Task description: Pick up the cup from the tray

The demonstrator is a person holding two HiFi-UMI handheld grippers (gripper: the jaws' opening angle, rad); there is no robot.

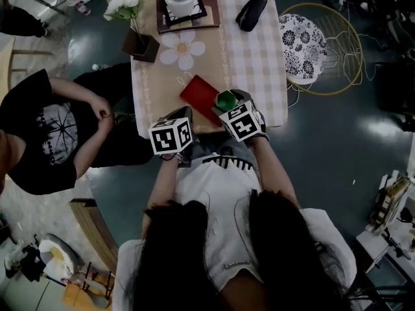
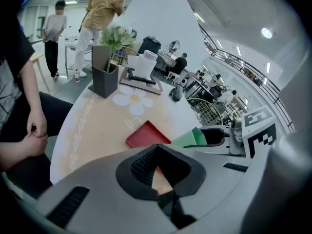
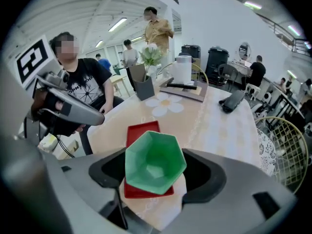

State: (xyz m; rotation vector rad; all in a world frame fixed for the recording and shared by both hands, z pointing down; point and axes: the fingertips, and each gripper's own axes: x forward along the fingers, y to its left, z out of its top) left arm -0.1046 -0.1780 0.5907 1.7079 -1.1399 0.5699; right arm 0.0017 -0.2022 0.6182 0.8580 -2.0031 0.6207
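Plainly the green hexagonal cup (image 3: 155, 162) sits square between the right gripper's (image 3: 156, 172) jaws, which clasp its sides, mouth upward, over the near end of the red tray (image 3: 141, 133) (whether its foot is clear of the tray floor, I cannot tell). The lift looks to be straight up. The left gripper (image 2: 158, 172), jaws together and empty, hangs left of the tray, farther from the cup.

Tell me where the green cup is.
The right tool grips the green cup over the near end of the red tray, centre of the right gripper view.
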